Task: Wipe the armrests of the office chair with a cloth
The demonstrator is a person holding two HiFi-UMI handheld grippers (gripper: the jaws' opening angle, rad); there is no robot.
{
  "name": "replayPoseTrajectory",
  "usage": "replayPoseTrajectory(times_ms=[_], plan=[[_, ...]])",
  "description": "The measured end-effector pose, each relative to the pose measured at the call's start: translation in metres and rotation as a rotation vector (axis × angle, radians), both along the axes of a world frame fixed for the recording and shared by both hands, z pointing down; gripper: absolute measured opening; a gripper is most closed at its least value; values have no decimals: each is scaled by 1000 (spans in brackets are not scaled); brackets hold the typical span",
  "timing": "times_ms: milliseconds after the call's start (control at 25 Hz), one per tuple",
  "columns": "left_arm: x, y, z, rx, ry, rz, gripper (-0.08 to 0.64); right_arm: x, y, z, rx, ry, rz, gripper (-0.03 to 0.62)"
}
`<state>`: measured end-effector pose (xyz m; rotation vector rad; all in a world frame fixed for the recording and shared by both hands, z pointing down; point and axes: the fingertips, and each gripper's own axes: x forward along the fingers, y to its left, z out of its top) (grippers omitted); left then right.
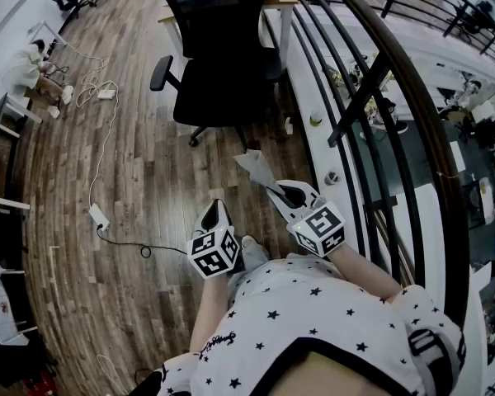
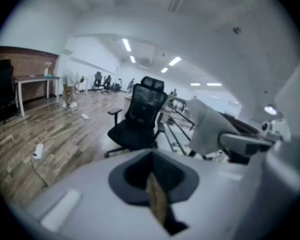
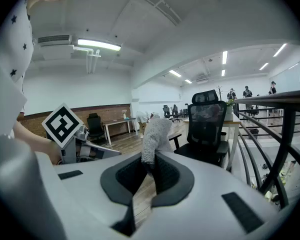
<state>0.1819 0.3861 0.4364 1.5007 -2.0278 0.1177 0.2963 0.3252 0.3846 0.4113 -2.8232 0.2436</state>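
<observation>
Closest in, the left claw (image 2: 151, 159) is held by the person's body. Its jaws are drawn together to a thin slit, with nothing between them. Just beside it, the right claw (image 3: 149, 160) is clamped on the lower end of a grey cloth (image 3: 156, 133), which stands out of the jaws in a loose bunch and points ahead. Both hang above the wood floor (image 1: 148, 180), and a dark railing (image 1: 379, 106) runs along the person's right.

Farther off, well apart from both claws, stands the black office chair (image 1: 221, 52), its seat turned toward the person. One armrest (image 1: 159, 71) shows plainly at its side; the other is harder to pick out. No wiping looks under way yet.

The cloth looks soft, light and floppy, so it should drape over an armrest easily. Gripped by one end, though, its free part may fold back, so pressing with the bunch nearest the jaws seems wiser. The chair sits on casters and may roll or swivel under a push, so the empty claw could steady it.
</observation>
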Motion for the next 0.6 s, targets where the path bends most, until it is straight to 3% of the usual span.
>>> replayPoseTrajectory(times_ms=[240, 600], plan=[[11, -4, 5, -3, 2, 16, 3, 13, -4, 8, 2, 9, 5, 28], [-2, -10, 4, 5, -6, 54, 3, -6, 1, 10, 20, 27, -22, 28]])
